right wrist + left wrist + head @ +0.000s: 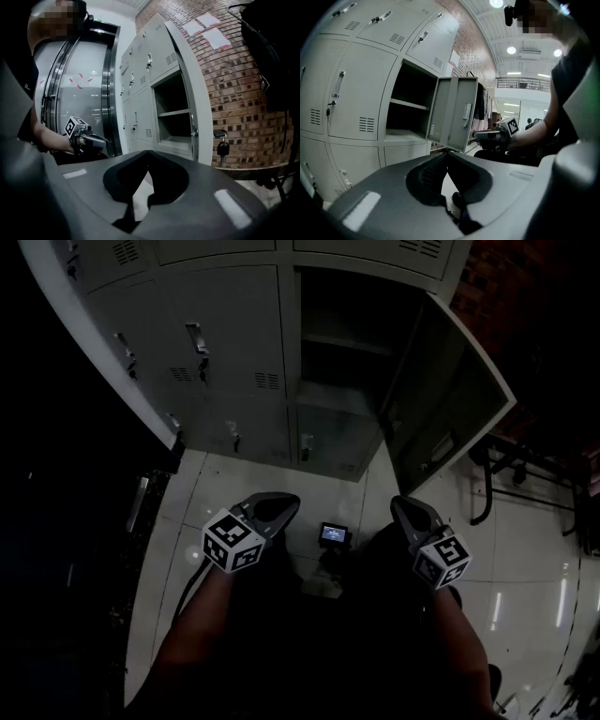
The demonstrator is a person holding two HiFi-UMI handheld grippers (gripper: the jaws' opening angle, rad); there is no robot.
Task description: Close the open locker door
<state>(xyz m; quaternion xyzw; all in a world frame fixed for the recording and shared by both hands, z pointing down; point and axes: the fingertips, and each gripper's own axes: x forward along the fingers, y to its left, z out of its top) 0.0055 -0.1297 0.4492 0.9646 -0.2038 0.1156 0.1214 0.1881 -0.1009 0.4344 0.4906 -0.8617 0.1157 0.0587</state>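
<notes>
The grey locker bank (216, 352) stands ahead. One compartment (342, 362) is open, and its door (450, 399) swings out to the right. In the head view both grippers hang low over the floor, well short of the lockers. My left gripper (289, 502) is shut and empty, as is my right gripper (397, 504). The left gripper view shows the open compartment (410, 112), the door (457, 112) and my shut left gripper (447, 151). In the right gripper view my right gripper (147, 152) is shut, and the door (185, 93) stands edge-on with a padlock (222, 147) hanging by it.
A small lit screen device (334, 534) lies on the white tiled floor (525, 559) between the grippers. Dark metal frames (511, 470) stand right of the door. A brick wall (234, 84) runs behind the lockers. A dark area borders the left.
</notes>
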